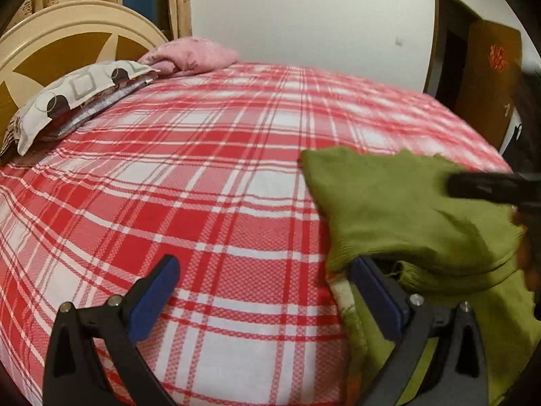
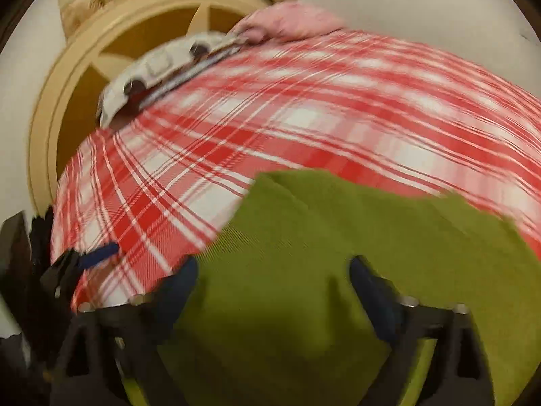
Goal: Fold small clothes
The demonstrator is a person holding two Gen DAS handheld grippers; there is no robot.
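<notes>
1. We see an olive-green garment (image 1: 399, 209) (image 2: 304, 270).
2. Our bedsheet (image 1: 203, 186) (image 2: 304, 101) is red-and-white plaid.
3. We see a pillow (image 1: 77, 94), white with grey squares and dark circles.
4. We note a pink cloth (image 1: 192, 54) and a cream-and-tan headboard (image 1: 61, 50).

an olive-green knit garment (image 1: 399, 209) lies spread and partly folded on the bed's right side, one flap doubled over, ribbed cuff at its near edge, surface slightly rumpled.

a bed (image 1: 209, 203) in red-and-white plaid carries a green garment (image 1: 389, 209), a patterned pillow (image 1: 77, 91) and pink bedding (image 1: 192, 54)
</notes>
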